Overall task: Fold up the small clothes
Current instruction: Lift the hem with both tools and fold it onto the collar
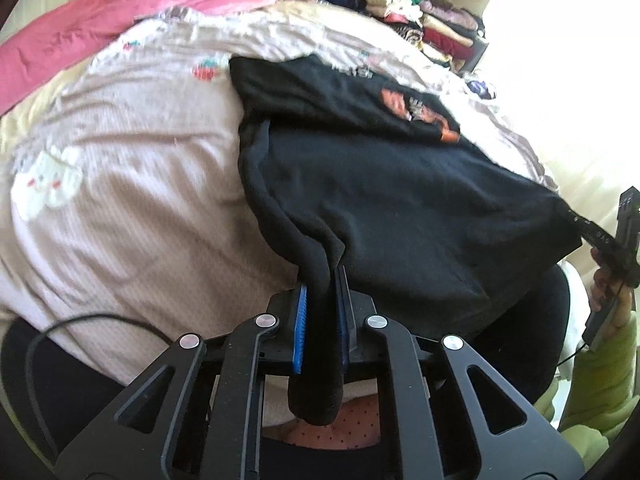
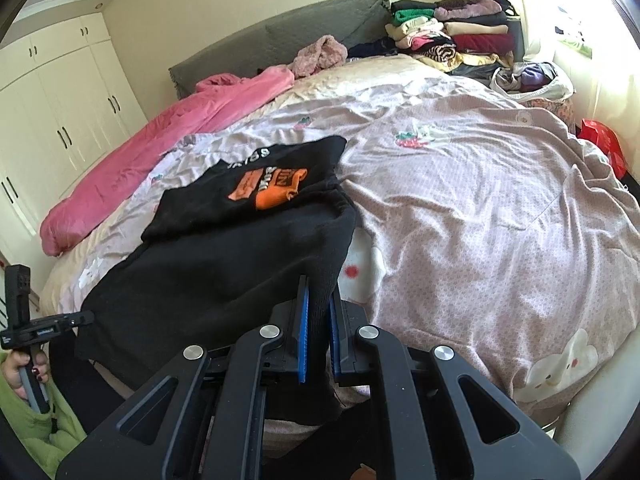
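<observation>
Sunlit cream walls, white wardrobes [image 2: 60, 120], a grey headboard [image 2: 280, 40] and a bed under a pink patterned cover [image 2: 480, 200].

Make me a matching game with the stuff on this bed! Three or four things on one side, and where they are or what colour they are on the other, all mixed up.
Things:
1. black top
2. pink blanket
3. pile of folded clothes
4. white bunny picture

Clues:
A. stacked at the far corner of the bed
B. pinched by both grippers
C. printed on the pale bed cover
D. lying long along the bed's far side, by the cupboards

Pairs: 1-B, 2-D, 3-A, 4-C
</observation>
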